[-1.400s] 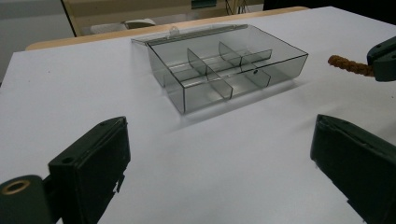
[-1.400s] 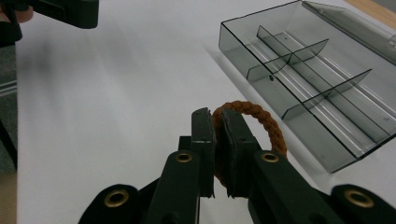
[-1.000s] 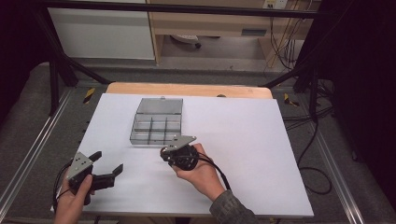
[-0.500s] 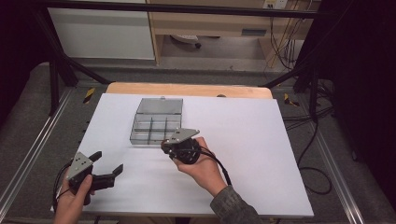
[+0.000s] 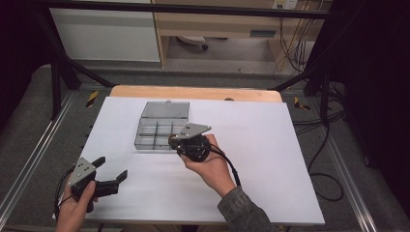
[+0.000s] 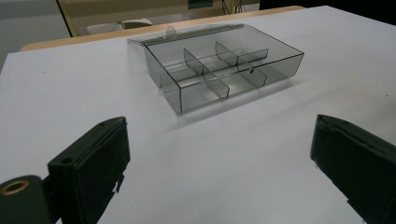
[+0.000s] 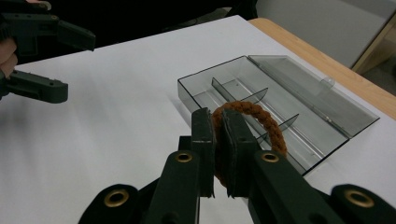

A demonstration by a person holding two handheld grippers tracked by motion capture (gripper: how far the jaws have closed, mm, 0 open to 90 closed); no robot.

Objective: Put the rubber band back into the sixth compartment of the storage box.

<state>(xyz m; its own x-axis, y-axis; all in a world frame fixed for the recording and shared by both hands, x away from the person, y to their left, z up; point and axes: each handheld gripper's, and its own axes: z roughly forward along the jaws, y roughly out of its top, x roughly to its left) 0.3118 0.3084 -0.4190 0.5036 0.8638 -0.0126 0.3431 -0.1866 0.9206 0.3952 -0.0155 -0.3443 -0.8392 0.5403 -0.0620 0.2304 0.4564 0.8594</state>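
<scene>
A clear plastic compartment box (image 5: 162, 126) lies open on the white table sheet (image 5: 275, 150), its lid folded back flat on the far side. My right gripper (image 5: 175, 141) hovers just at the box's near right corner, held by a hand. In the right gripper view its jaws (image 7: 217, 119) are shut on a brown braided ring (image 7: 264, 123), which hangs above the box (image 7: 285, 100). My left gripper (image 5: 116, 176) sits near the table's front left, open wide with nothing between its fingers (image 6: 93, 163). The box (image 6: 219, 70) stands ahead of it.
A wooden table edge (image 5: 193, 92) runs behind the white sheet. Black frame bars (image 5: 58, 67) and cables (image 5: 324, 145) flank the table. Bare sheet lies right of the box and in front of it.
My right gripper has moved a little farther from the person and up toward the box with the ring in it. The left gripper has stayed put.
</scene>
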